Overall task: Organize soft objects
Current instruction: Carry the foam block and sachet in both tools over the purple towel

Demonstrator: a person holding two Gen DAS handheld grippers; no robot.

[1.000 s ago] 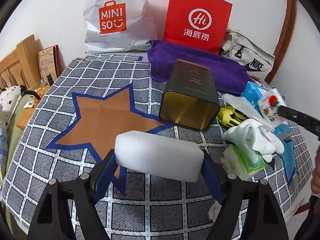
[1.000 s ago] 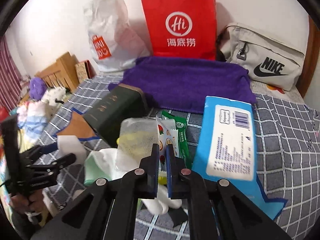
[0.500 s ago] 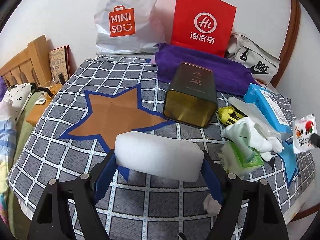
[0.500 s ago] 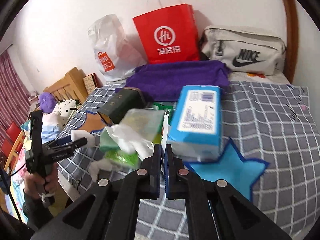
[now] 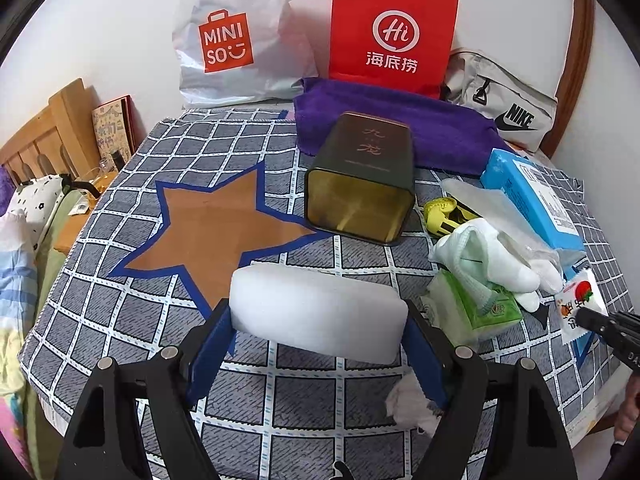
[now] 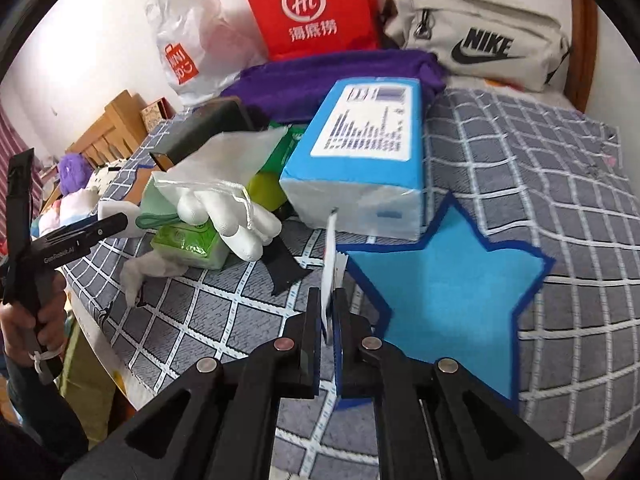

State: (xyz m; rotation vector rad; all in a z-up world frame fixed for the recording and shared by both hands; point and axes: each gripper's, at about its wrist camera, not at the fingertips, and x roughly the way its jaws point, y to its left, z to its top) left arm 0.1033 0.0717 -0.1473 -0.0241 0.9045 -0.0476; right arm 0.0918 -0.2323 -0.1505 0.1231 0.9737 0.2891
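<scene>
Since a second ago the right tongs (image 6: 329, 308), pinching a thin snack sachet (image 6: 332, 256) edge-on, have swung from the clutter to above the blue star (image 6: 448, 292), just right of them. The left tongs (image 5: 316, 320) clamp the white foam block (image 5: 318, 306) near the brown star (image 5: 212, 224).

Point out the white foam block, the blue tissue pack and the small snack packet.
white foam block (image 5: 316, 306), left wrist view, middle of its front face.
blue tissue pack (image 6: 360, 152), right wrist view, on its printed label.
small snack packet (image 5: 576, 304), left wrist view, on its printed front.
</scene>
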